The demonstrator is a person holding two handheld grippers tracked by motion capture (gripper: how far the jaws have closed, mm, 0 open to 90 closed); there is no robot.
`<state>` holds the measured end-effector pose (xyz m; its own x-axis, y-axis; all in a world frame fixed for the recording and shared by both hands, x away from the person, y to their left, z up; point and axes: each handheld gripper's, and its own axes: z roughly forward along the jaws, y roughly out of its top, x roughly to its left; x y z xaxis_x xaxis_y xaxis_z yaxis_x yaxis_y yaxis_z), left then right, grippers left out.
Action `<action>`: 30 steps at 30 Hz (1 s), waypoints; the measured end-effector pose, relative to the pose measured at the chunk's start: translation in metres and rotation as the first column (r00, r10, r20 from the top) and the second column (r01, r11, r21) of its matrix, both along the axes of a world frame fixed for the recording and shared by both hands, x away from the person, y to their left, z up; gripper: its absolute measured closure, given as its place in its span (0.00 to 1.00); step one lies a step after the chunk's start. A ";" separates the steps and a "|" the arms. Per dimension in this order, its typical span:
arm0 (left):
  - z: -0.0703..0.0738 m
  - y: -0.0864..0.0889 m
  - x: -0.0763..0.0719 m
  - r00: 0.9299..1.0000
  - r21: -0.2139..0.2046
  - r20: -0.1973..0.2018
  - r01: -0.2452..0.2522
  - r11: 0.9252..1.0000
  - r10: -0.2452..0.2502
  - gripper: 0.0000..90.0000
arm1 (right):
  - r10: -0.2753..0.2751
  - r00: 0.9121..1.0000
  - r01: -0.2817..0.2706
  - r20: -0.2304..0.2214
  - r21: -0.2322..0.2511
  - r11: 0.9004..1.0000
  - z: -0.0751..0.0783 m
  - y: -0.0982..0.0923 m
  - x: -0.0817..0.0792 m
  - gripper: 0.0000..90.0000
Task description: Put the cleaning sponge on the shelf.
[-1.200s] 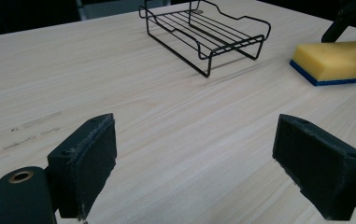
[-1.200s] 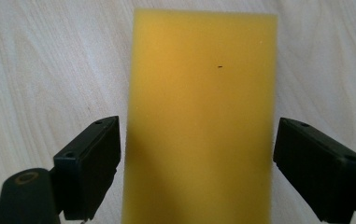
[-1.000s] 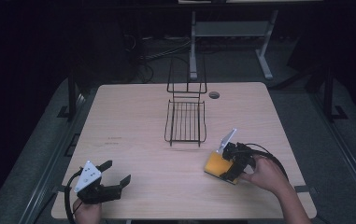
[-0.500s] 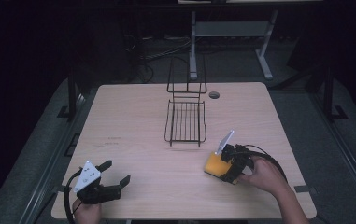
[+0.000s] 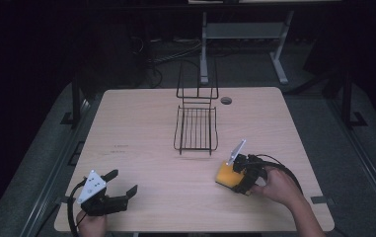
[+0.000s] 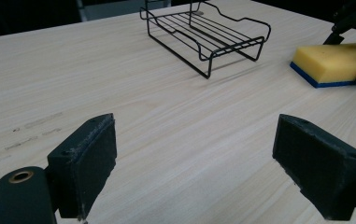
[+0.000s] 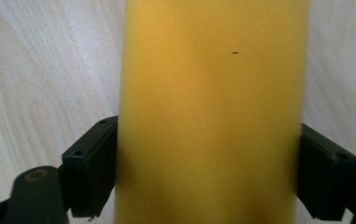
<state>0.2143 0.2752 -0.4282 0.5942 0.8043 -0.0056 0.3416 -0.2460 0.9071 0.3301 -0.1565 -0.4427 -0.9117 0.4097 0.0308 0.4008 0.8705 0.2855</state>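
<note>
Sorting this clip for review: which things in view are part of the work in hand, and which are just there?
In use:
right gripper, jaws against both sides of the sponge
yellow sponge, blue underside, on the table

Just there:
black wire rack, nothing in it
left gripper, open, holding nothing

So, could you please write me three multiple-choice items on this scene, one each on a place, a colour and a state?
1. Where does the sponge lie?
A. inside the wire rack
B. on the table, on the near right side of the rack
C. on the floor

2. What colour is the thin layer under the sponge's yellow body?
A. blue
B. red
C. white

3. How does the left gripper stand?
A. shut on the sponge
B. shut on the rack
C. open, holding nothing

Answers: 1 B, the high view shows it on the table, apart from the wire rack. 2 A, the left gripper view shows a blue edge. 3 C, its jaws stand wide apart over bare wood.
</note>
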 end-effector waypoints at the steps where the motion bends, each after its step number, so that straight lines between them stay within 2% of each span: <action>1: 0.000 0.000 0.000 1.000 0.000 0.000 0.000 1.000 0.000 0.14 | -0.001 1.000 0.001 0.000 0.000 1.000 0.000 0.000 0.000 0.23; 11: 0.000 0.000 0.000 1.000 -0.004 0.001 -0.001 1.000 0.001 0.14 | 0.006 1.000 -0.006 0.014 -0.002 1.000 0.003 0.000 -0.001 0.24; 20: 0.000 0.000 0.000 1.000 -0.009 0.000 0.000 1.000 0.000 0.14 | 0.029 0.999 -0.029 0.030 0.006 1.000 0.014 0.006 0.000 0.24; 30: 0.000 0.001 0.001 1.000 -0.015 -0.001 -0.003 1.000 0.003 0.14 | 0.053 0.998 -0.053 0.018 0.014 0.998 0.021 0.015 0.007 0.24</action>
